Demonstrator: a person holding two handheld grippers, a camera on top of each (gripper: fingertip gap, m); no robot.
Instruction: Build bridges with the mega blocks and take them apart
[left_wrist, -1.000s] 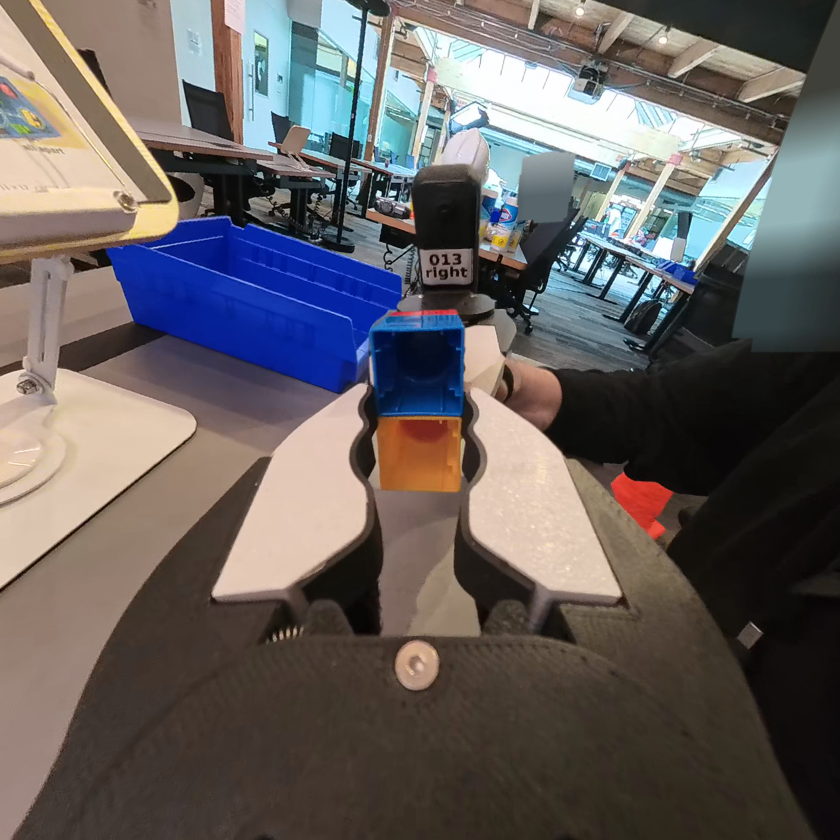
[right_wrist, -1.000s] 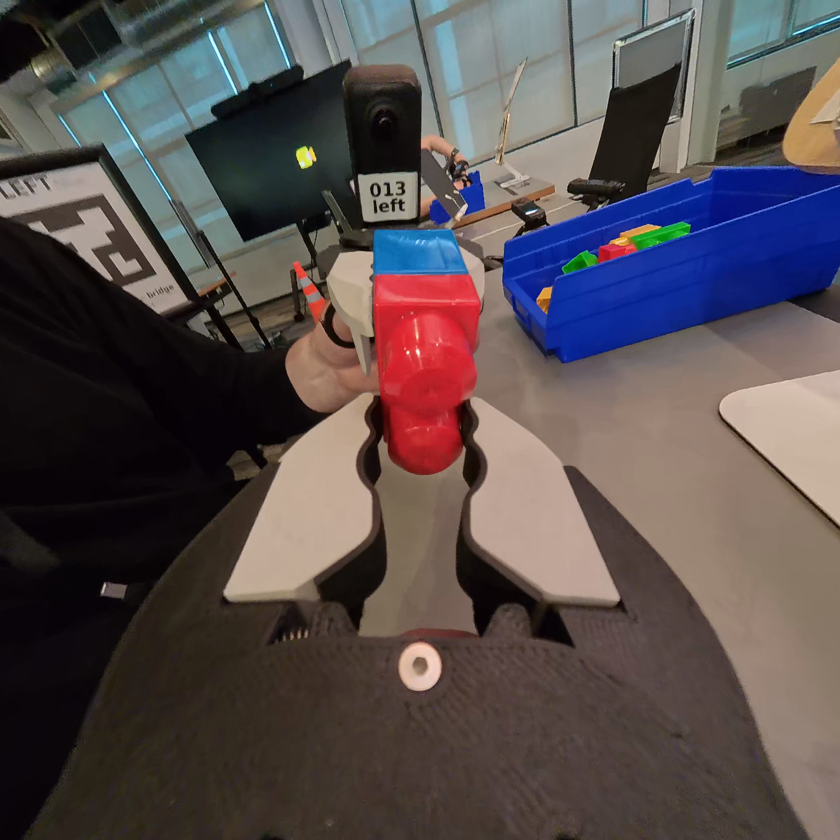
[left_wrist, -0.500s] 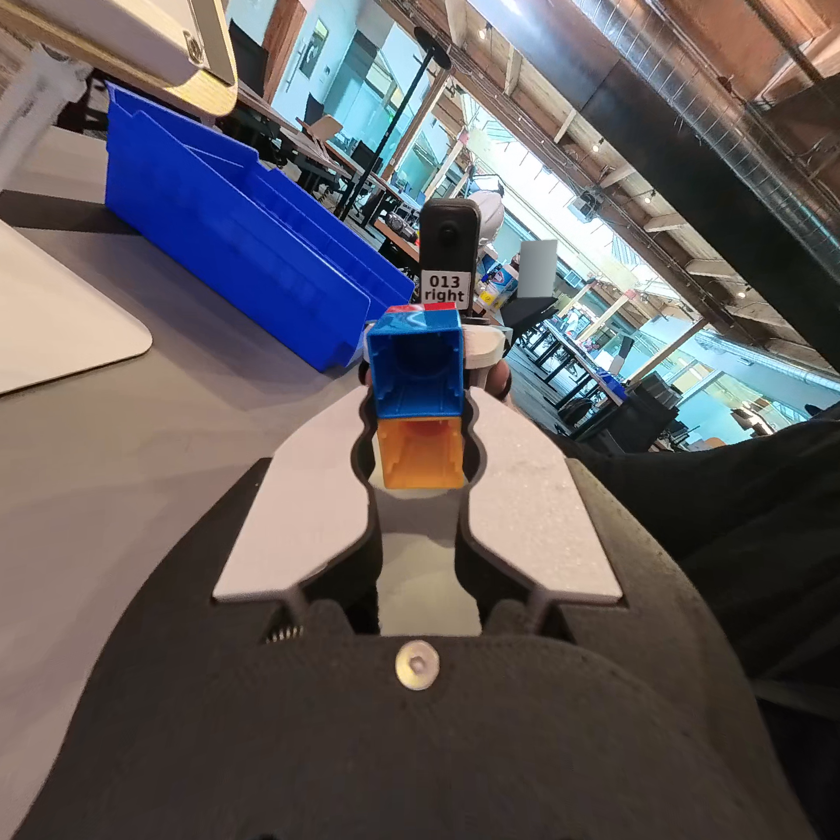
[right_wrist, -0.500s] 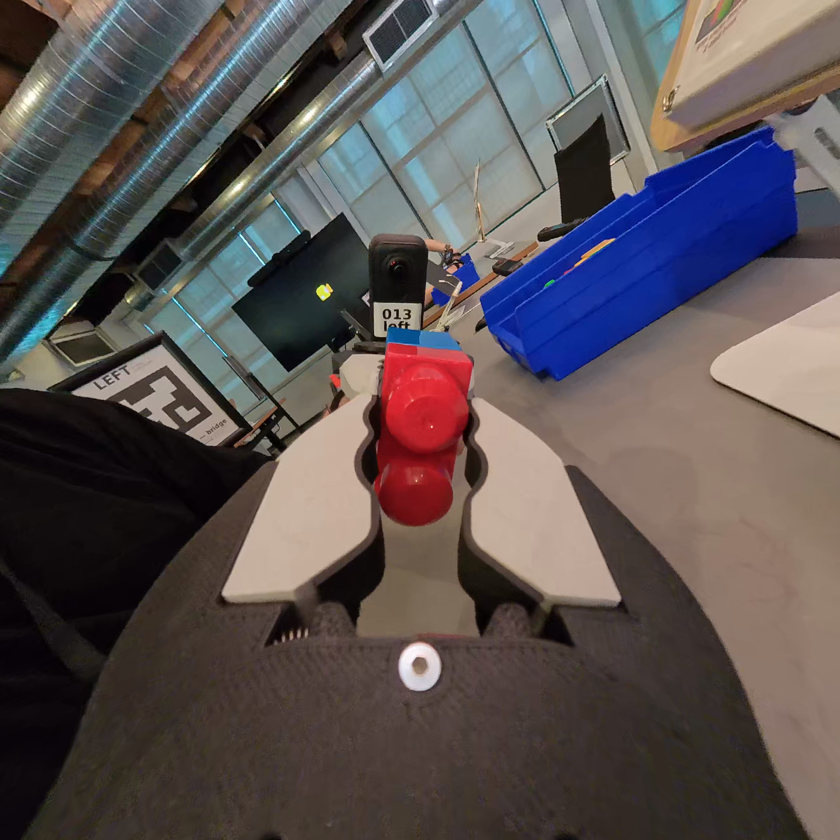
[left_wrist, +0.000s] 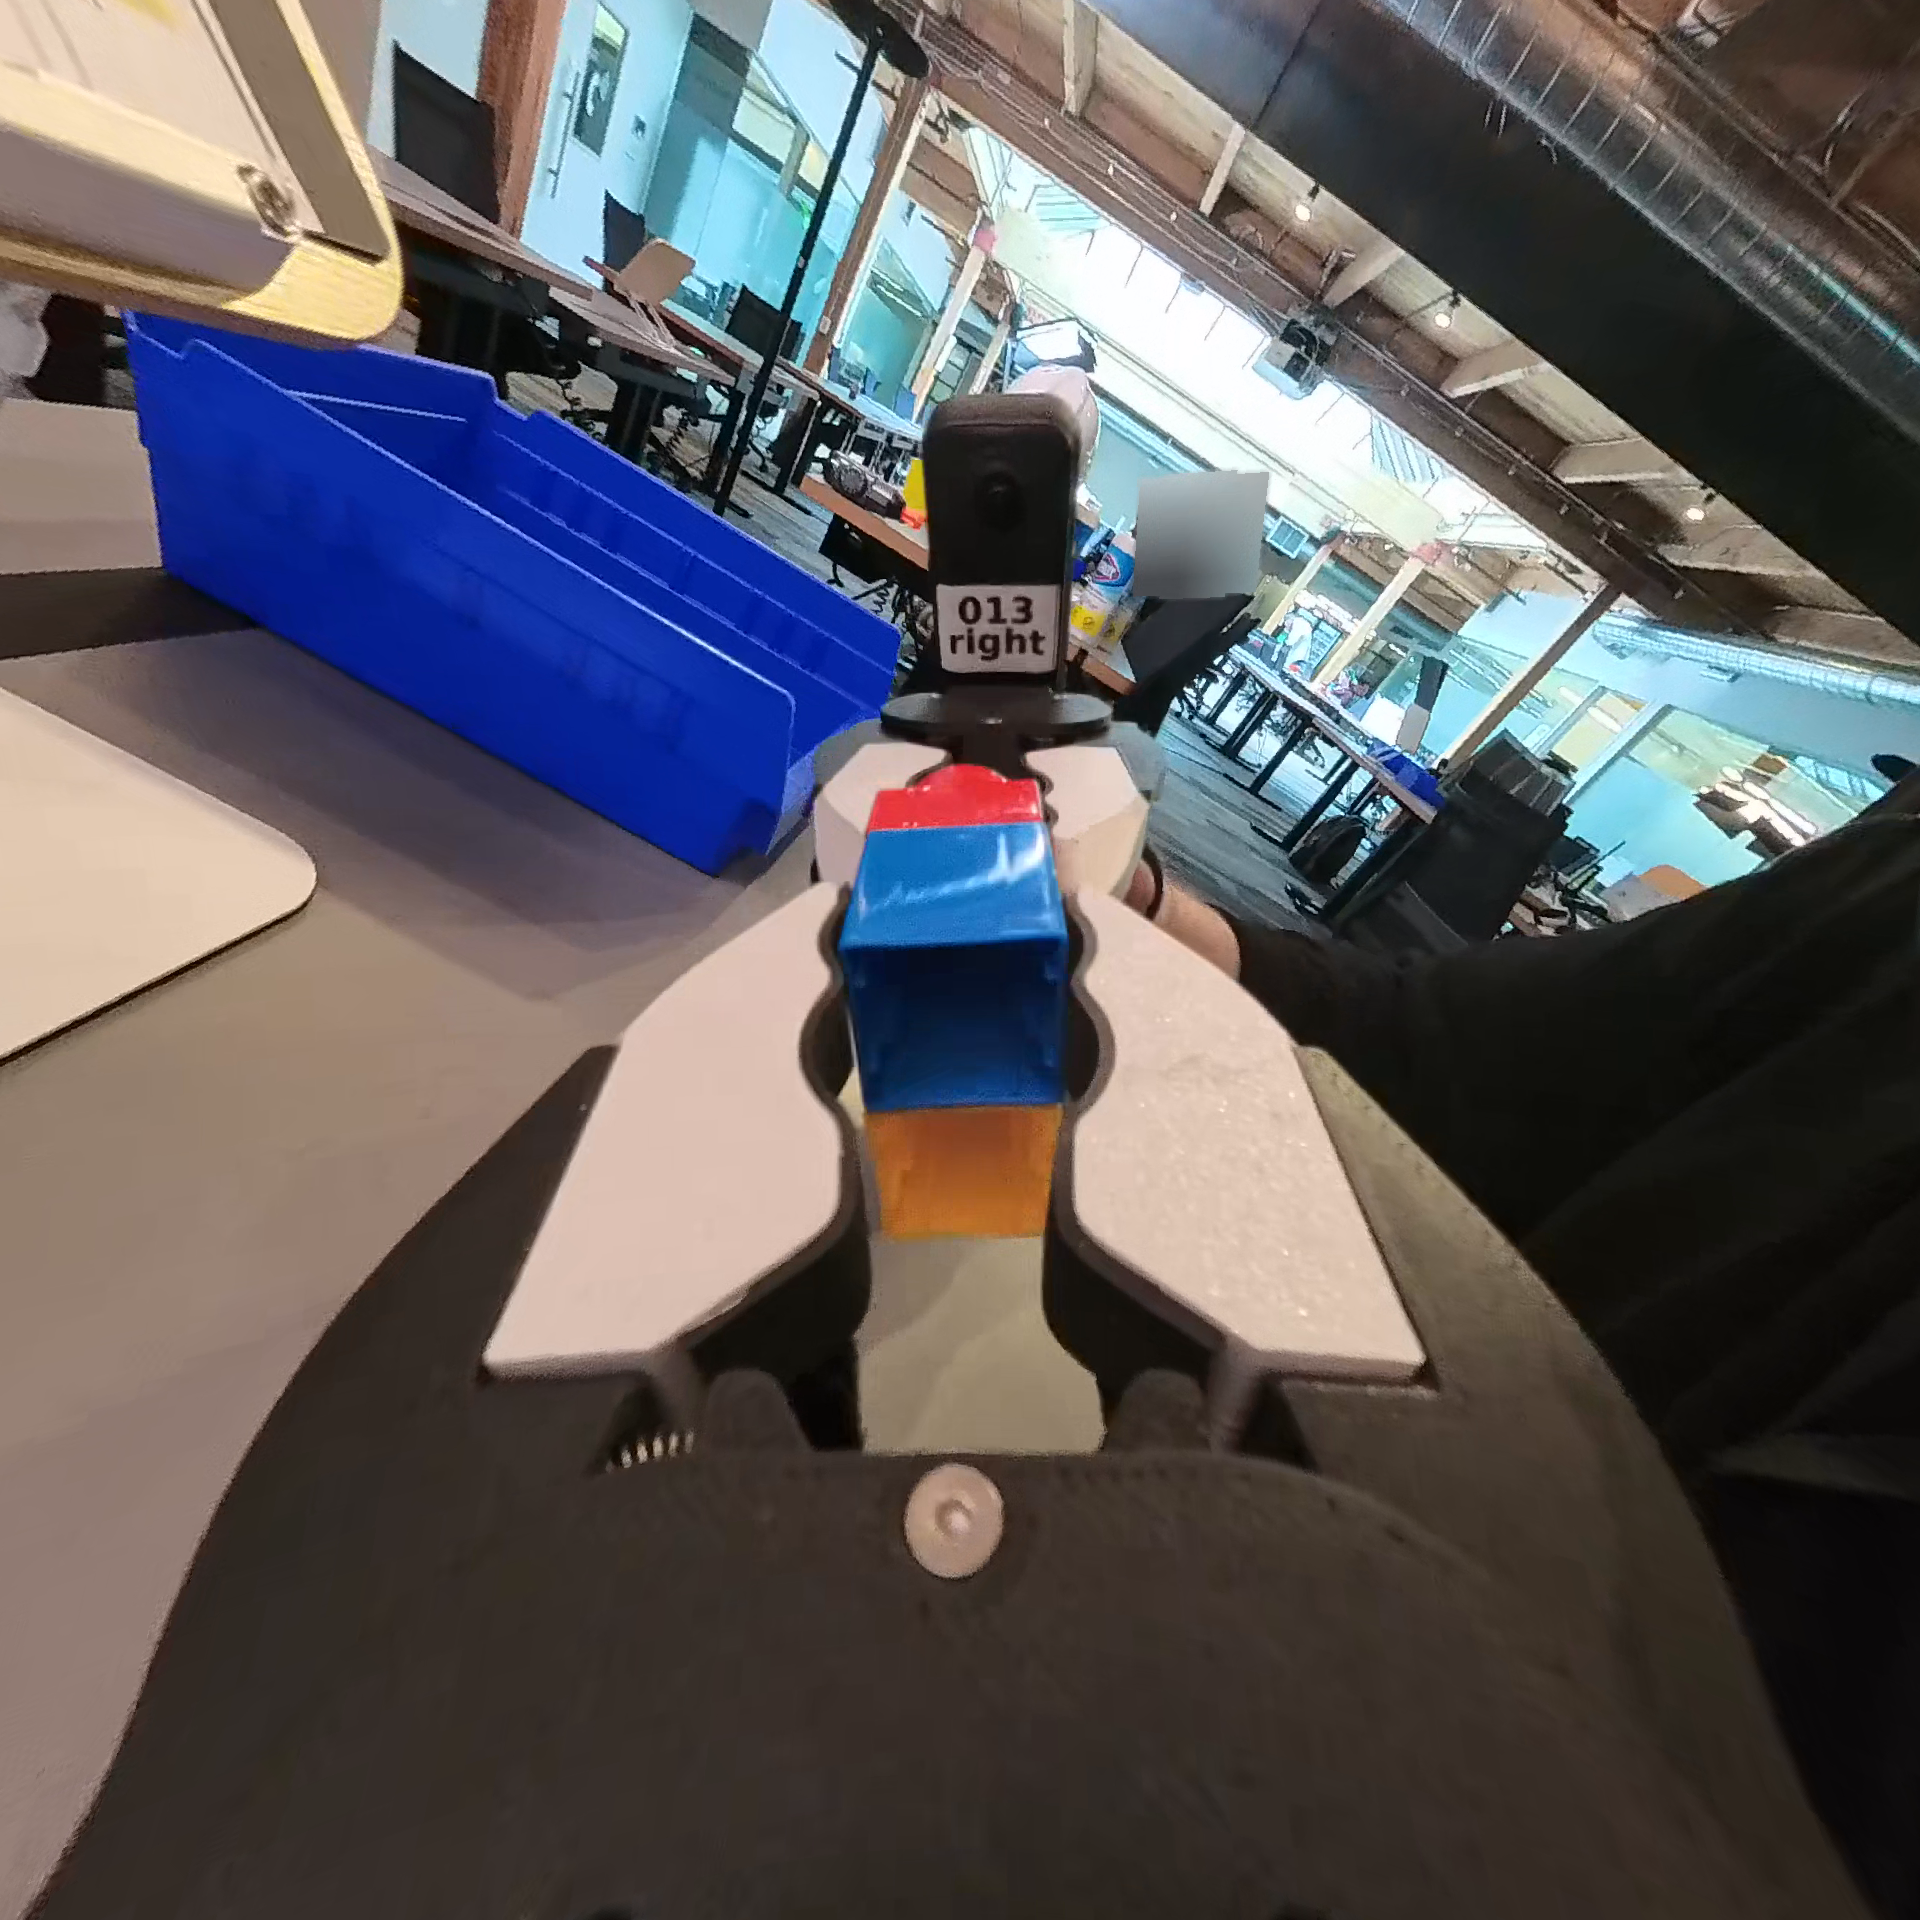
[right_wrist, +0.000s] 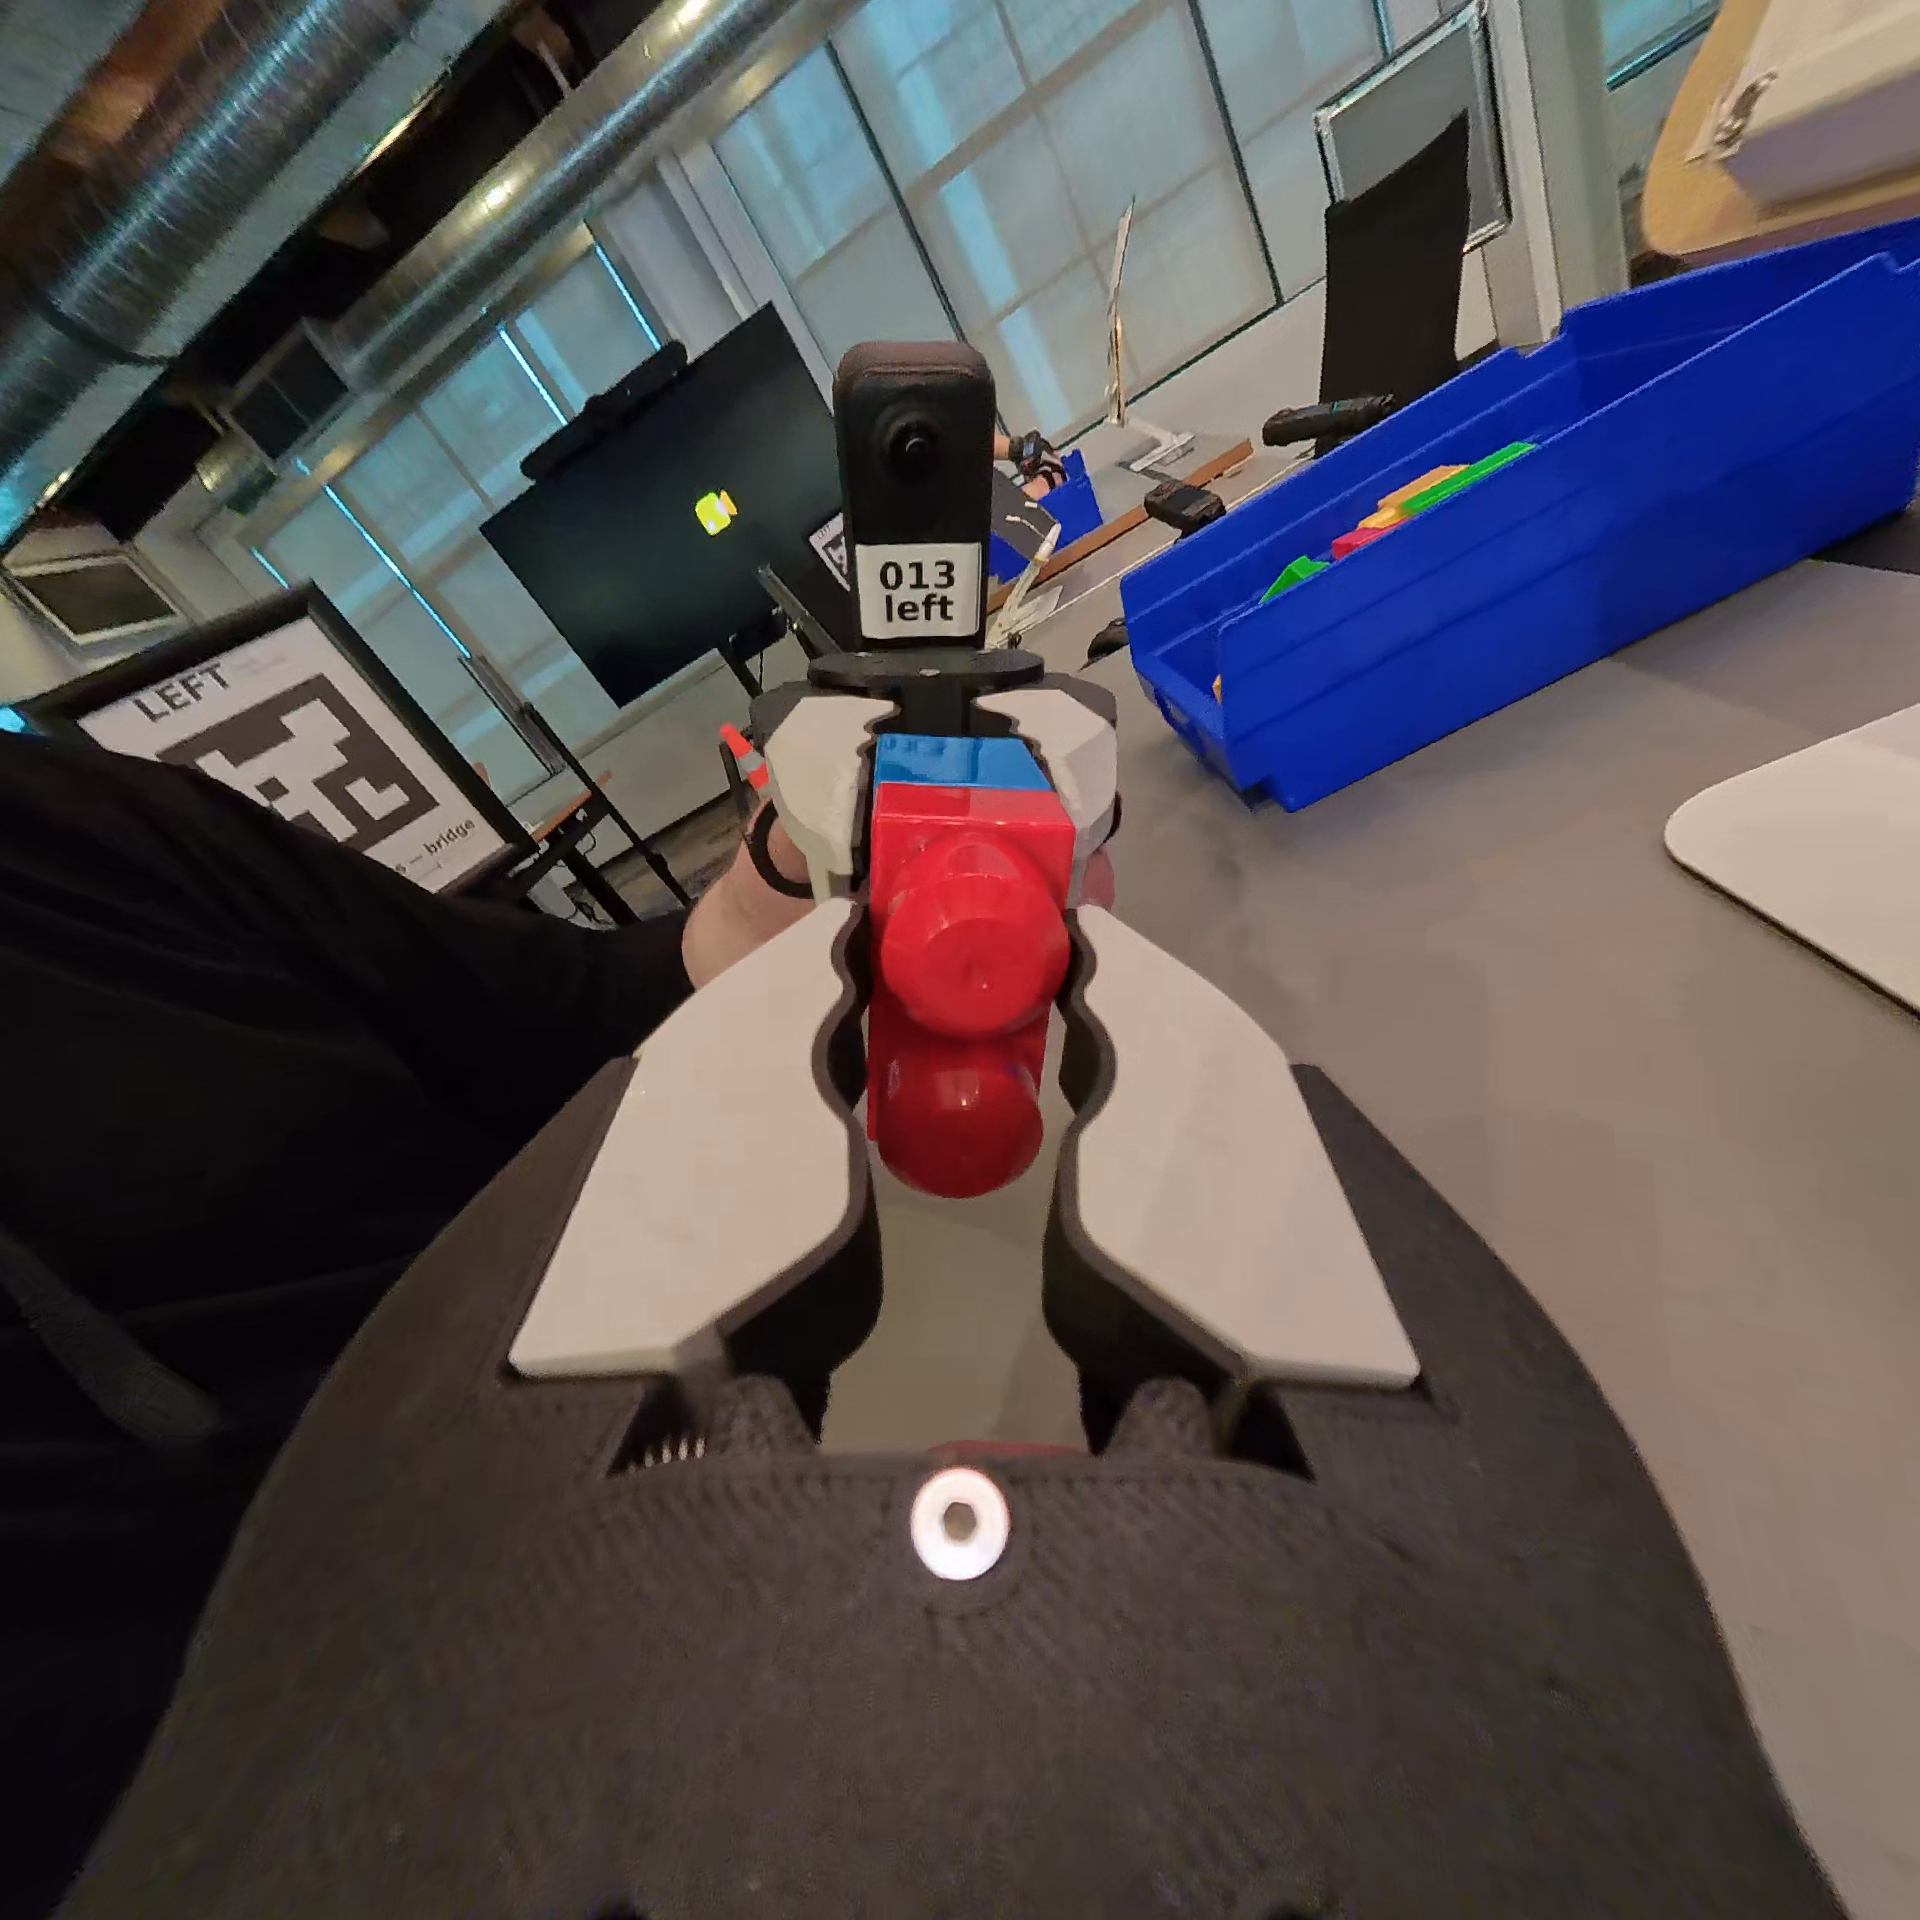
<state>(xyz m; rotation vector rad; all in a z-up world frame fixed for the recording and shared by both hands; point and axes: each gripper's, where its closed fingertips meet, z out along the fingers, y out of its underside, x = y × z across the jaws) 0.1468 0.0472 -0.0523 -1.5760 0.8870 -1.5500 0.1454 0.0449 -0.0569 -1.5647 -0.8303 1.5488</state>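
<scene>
Both grippers (left_wrist: 956, 997) (right_wrist: 961, 977) clamp joined blocks (left_wrist: 951, 914) above table (left_wrist: 312, 1039).

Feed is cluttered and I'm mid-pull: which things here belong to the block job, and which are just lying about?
In the job:
- left tool, shut on blue block and orange block
- right tool, shut on red block
- blue bin of spare blocks

Lying about:
- white stand base
- black screen

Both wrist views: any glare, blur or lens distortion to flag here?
Left wrist view: sharp on the blue block, a streak of glare on its top face; skylights blown out; strong wide-angle bending, horizon tilted. Right wrist view: small highlights on the red block; blue bin slightly soft; same fisheye curve.
</scene>
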